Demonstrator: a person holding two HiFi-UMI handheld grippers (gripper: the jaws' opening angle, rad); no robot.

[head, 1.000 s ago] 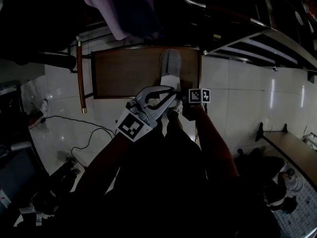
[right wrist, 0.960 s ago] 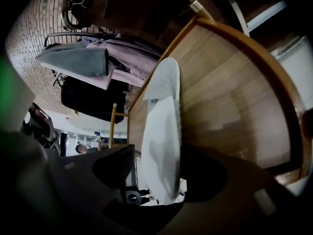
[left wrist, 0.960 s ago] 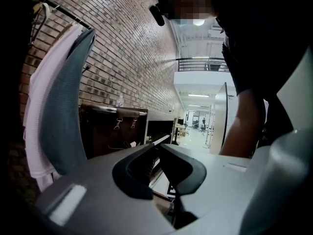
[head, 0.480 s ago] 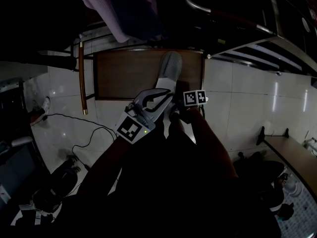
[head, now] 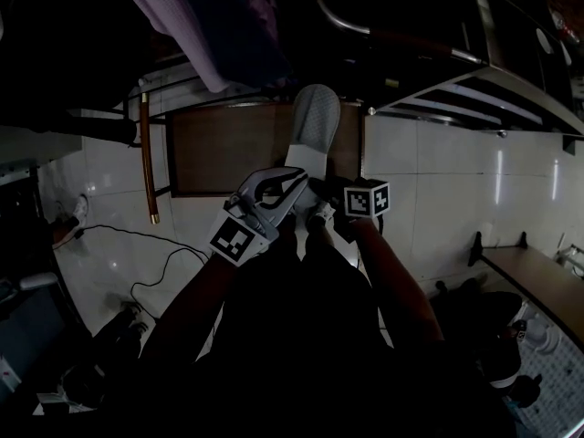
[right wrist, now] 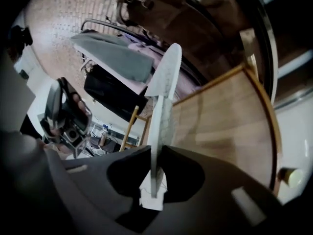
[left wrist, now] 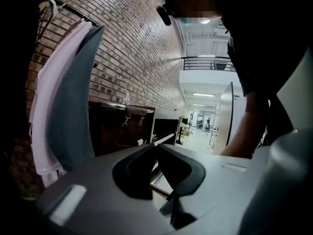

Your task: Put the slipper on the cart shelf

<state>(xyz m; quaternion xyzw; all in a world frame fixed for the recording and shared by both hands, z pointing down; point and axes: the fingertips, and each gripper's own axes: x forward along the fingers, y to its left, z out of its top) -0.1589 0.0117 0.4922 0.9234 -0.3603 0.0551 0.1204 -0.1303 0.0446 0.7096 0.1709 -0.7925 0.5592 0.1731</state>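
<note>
**A:** What is the right gripper [right wrist: 156,153] doing?

**B:** Its jaws are closing on the heel end of a pale grey slipper [right wrist: 164,89], which is pinched on edge between them.

**A:** And the left gripper [left wrist: 156,146]?

**B:** Its jaws are together with nothing in them. It sits just beside the right one.

**A:** Where is the slipper?

**B:** Over the brown wooden cart shelf [head: 228,140], toe pointing away from the person. I cannot tell whether it touches the board.

**A:** And around that?

**B:** Garments [head: 196,26] hang above the shelf, and glossy white floor tiles [head: 438,181] lie on either side.
</note>
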